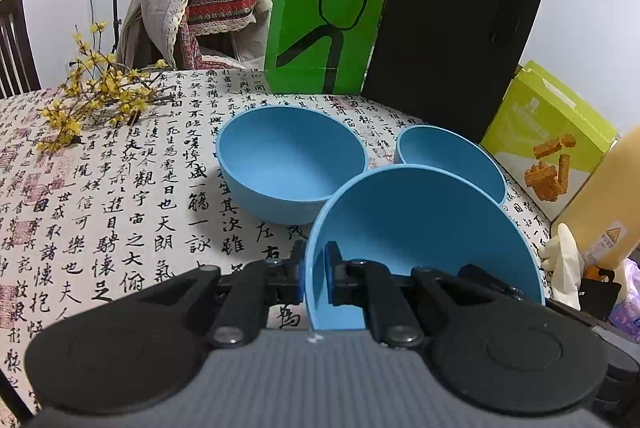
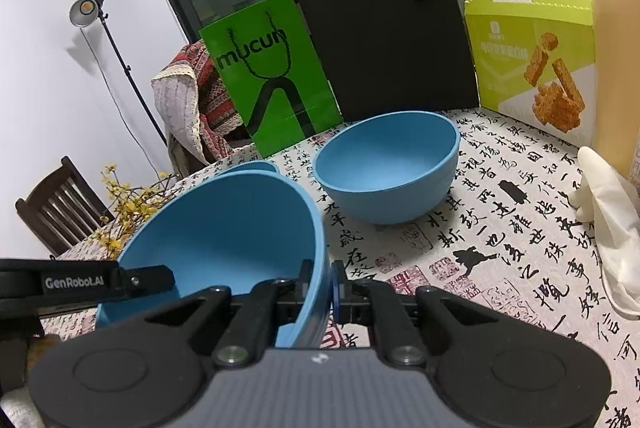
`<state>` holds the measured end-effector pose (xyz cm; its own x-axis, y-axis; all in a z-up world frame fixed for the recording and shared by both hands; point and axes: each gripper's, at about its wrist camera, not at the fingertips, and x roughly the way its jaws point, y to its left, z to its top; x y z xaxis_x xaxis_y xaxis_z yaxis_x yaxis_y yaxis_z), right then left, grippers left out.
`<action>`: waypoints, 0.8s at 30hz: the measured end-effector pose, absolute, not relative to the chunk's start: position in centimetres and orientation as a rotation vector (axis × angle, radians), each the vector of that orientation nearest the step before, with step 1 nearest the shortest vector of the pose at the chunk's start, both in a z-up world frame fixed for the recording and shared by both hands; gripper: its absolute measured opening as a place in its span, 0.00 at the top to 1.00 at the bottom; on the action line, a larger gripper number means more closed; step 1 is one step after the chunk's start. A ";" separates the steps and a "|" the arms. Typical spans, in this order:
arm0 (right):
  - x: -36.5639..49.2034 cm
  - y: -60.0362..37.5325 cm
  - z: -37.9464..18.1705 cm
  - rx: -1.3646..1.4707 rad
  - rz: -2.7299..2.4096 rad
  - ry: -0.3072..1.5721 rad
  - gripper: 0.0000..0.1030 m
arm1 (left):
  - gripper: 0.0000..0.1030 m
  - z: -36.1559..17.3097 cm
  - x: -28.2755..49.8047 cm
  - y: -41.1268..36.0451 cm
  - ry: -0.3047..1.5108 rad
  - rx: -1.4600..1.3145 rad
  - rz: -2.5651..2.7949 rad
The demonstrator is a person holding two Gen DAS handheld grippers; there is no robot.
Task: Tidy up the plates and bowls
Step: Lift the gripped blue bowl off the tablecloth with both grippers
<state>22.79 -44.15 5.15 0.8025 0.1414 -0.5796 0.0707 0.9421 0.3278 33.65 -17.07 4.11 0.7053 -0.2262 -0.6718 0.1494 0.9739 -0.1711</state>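
- Left wrist view: my left gripper (image 1: 314, 278) is closed on the left rim of a blue bowl (image 1: 424, 224); one pad is outside the wall and one is inside. The bowl is tilted, with its opening turned toward the camera.
- Behind it, two more blue bowls stand upright on the table (image 1: 120, 187), which has a cloth printed with black calligraphy. The middle bowl (image 1: 288, 163) is to the left, and the far bowl (image 1: 448, 157) is to the right, partly hidden by the bowl I hold.
- A yellow flower branch (image 1: 96, 95) lies at the left of the table. At the back stand a green paper bag (image 1: 326, 19) and a black bag (image 1: 456, 39); a snack box (image 1: 548, 135) is at the right, and a white glove (image 1: 564, 260) lies near it.
- Right wrist view: my right gripper (image 2: 322, 288) is closed on the right rim of the same held bowl (image 2: 224, 228), which is tilted here too.
- The other gripper's arm (image 2: 100, 282) reaches the bowl's opposite rim from the left.
- One upright bowl (image 2: 388, 163) stands on the cloth beyond it, and only the rim of another (image 2: 250, 167) shows behind the held bowl.
- The glove (image 2: 608, 211) lies at the right edge.
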 end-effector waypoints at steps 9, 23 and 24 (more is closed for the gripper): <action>22.1 -43.2 6.2 0.344 0.049 0.628 0.92 | 0.90 5.2 32.6 -16.0 0.737 -0.112 -0.212; 21.3 -40.4 7.5 0.313 0.076 0.618 0.92 | 0.90 6.4 31.2 -13.2 0.709 -0.132 -0.197; 21.2 -40.2 7.5 0.310 0.078 0.617 0.92 | 0.90 6.5 31.1 -12.9 0.707 -0.135 -0.196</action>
